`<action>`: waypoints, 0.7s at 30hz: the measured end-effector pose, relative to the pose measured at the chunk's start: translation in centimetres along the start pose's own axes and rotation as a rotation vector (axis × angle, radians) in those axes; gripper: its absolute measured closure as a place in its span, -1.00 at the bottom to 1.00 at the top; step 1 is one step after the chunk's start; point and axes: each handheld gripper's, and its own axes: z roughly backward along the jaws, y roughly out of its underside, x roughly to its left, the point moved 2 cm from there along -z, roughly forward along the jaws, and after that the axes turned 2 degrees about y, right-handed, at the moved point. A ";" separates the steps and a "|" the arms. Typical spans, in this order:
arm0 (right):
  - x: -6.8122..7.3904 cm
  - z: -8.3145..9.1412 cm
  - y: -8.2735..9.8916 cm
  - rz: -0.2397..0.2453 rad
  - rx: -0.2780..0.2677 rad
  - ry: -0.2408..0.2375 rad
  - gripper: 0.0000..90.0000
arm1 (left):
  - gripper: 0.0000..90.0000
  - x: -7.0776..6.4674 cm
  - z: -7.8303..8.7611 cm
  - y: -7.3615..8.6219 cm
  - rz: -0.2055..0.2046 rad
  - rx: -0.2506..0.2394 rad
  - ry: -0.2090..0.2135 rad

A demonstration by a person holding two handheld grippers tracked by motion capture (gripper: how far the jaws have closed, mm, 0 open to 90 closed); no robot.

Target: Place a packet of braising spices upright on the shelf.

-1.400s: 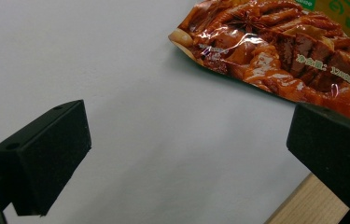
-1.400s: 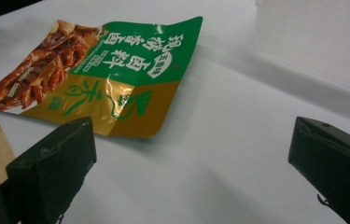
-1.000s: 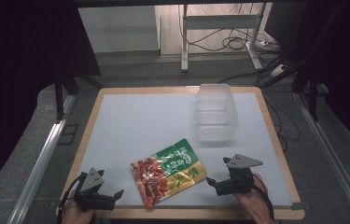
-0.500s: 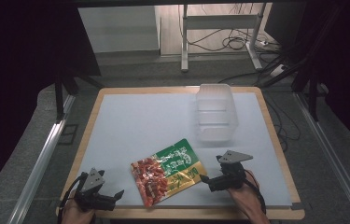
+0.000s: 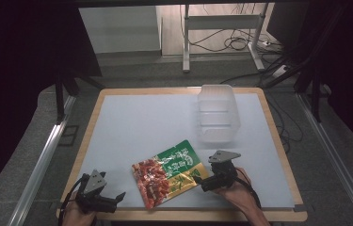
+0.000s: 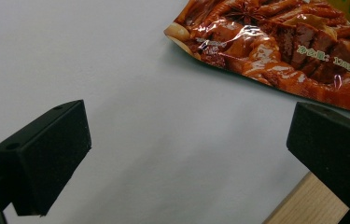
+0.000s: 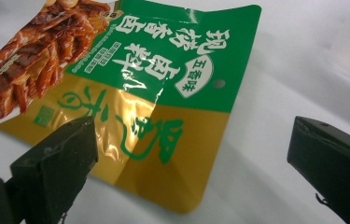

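right gripper view: snack packet (image 7: 130, 88) green lettering

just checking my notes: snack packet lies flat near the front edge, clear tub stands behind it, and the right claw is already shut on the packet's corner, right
Not quite. The right claw is open, its jaws spread either side of the snack packet corner without gripping it, as the right gripper view shows. The packet does lie flat near the front edge, with the clear tub behind it.

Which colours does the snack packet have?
The snack packet is green, gold and red with white lettering, best seen in the right gripper view.
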 end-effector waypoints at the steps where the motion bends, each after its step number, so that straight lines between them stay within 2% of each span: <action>1: 0.0 -0.2 -0.1 0.001 0.009 0.002 -0.93 | -1.00 0.0 0.0 0.0 0.000 0.000 0.000; 5: 0.1 -1.2 -0.3 0.008 0.055 -0.008 -0.80 | -1.00 0.0 0.0 0.0 0.001 0.000 0.000; 8: 0.2 -1.6 -0.6 0.003 0.068 -0.003 -0.69 | -1.00 0.0 0.0 0.0 0.005 -0.003 0.001; 9: 0.1 -1.9 -0.8 -0.006 0.078 -0.005 -0.57 | -1.00 0.1 0.0 0.0 0.008 -0.005 0.003; 13: 0.1 -2.3 -1.2 -0.014 0.086 -0.008 -0.42 | -1.00 0.1 0.0 0.0 0.007 -0.004 0.003; 15: 0.1 -2.7 -1.5 -0.011 0.112 -0.007 -0.32 | -1.00 0.1 0.0 0.0 0.005 -0.001 0.004; 17: 0.1 -2.9 -1.6 -0.013 0.112 -0.014 -0.28 | -1.00 0.1 0.0 0.0 0.005 -0.001 0.004; 18: 0.1 -3.2 -1.9 -0.012 0.114 -0.023 -0.17 | -1.00 0.0 0.0 0.0 0.005 -0.001 0.006; 21: 0.2 -3.5 -2.4 0.011 0.112 -0.013 -0.01 | -1.00 0.0 0.0 0.0 0.006 -0.002 0.006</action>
